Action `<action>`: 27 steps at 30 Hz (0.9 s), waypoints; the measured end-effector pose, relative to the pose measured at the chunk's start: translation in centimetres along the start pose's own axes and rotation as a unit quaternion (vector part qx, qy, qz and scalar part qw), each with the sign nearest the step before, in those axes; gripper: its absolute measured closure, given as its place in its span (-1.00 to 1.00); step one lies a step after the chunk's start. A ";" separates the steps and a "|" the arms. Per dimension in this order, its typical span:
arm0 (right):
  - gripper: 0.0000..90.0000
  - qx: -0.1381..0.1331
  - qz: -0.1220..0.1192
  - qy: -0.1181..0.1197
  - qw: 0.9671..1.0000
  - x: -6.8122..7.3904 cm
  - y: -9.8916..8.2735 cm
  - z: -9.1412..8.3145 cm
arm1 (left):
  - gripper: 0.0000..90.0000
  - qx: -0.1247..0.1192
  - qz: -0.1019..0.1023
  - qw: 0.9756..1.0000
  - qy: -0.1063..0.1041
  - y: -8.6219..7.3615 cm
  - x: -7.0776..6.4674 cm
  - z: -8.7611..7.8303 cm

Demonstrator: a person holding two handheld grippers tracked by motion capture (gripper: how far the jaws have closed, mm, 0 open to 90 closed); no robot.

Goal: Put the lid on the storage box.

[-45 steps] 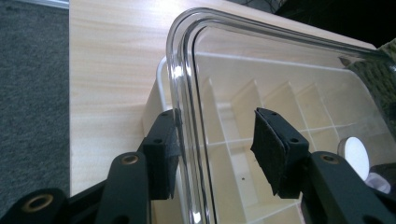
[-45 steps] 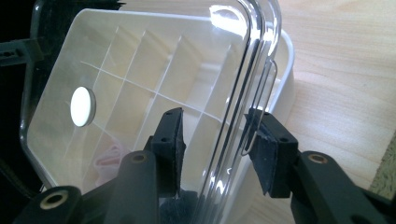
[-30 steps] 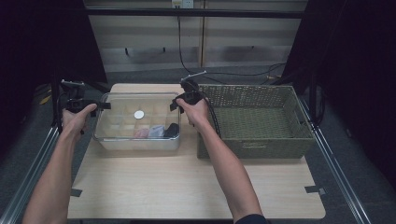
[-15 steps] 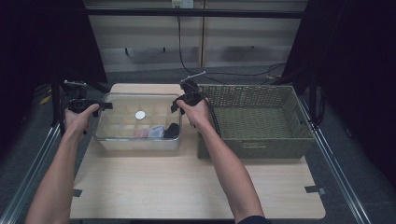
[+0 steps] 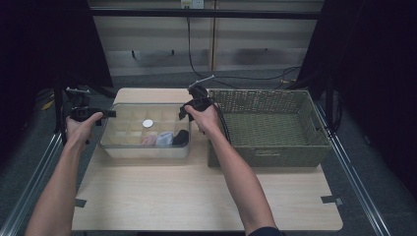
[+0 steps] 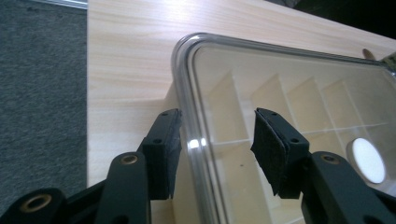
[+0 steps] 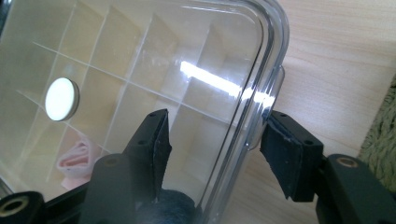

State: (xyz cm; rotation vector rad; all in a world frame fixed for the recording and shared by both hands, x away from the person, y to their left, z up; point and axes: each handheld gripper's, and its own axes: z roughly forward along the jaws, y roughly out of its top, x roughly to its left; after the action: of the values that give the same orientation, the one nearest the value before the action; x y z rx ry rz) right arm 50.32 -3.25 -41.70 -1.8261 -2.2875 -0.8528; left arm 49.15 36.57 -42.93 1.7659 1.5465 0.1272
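A clear plastic box (image 5: 145, 149) with inner dividers and a clear lid stands on the wooden table (image 5: 196, 191). A white round disc (image 5: 147, 123) sits on the lid. Inside lie a pink item (image 5: 149, 140) and a dark item (image 5: 181, 136). My left gripper (image 5: 107, 114) is at the box's left end. Its jaws straddle the lid's rim (image 6: 187, 140) with a gap beside the pads. My right gripper (image 5: 186, 111) is at the right end; its jaws have just been opening. The lid's rim (image 7: 264, 100) lies between them, untouched. The disc (image 7: 62, 99) and the pink item (image 7: 77, 156) show through the lid.
A large woven basket (image 5: 275, 153) stands right of the box, close to my right hand. Bare tabletop lies in front of both. Dark floor and metal rails (image 5: 349, 172) flank the table. Cables hang at the back wall.
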 end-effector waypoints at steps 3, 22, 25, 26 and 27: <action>-0.05 0.000 -0.001 0.000 1.000 0.0 0.0 0.0 | 0.14 0.004 0.002 1.000 -0.005 0.0 -0.2 -0.1; -0.31 -0.021 0.020 0.008 1.000 0.6 -0.1 -0.7 | -0.08 -0.008 0.018 1.000 -0.004 -0.6 -0.4 -1.6; -0.38 -0.027 0.019 0.000 0.999 0.7 -0.1 -1.1 | -0.11 -0.009 0.017 1.000 -0.001 -1.0 -0.3 -1.8; -0.38 -0.027 0.019 0.000 0.999 0.6 -0.1 -1.2 | -0.10 -0.007 0.017 1.000 -0.001 -1.0 -0.2 -1.8; -0.38 -0.030 0.021 0.002 0.999 0.5 -0.1 -1.4 | -0.11 -0.010 0.018 1.000 -0.001 -1.1 -0.1 -1.8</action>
State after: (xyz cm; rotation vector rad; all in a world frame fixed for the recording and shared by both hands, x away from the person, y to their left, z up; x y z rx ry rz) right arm 49.68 -3.44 -40.37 -1.8876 -2.2367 -0.9262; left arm 47.23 37.33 -42.28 1.7774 1.5081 0.1572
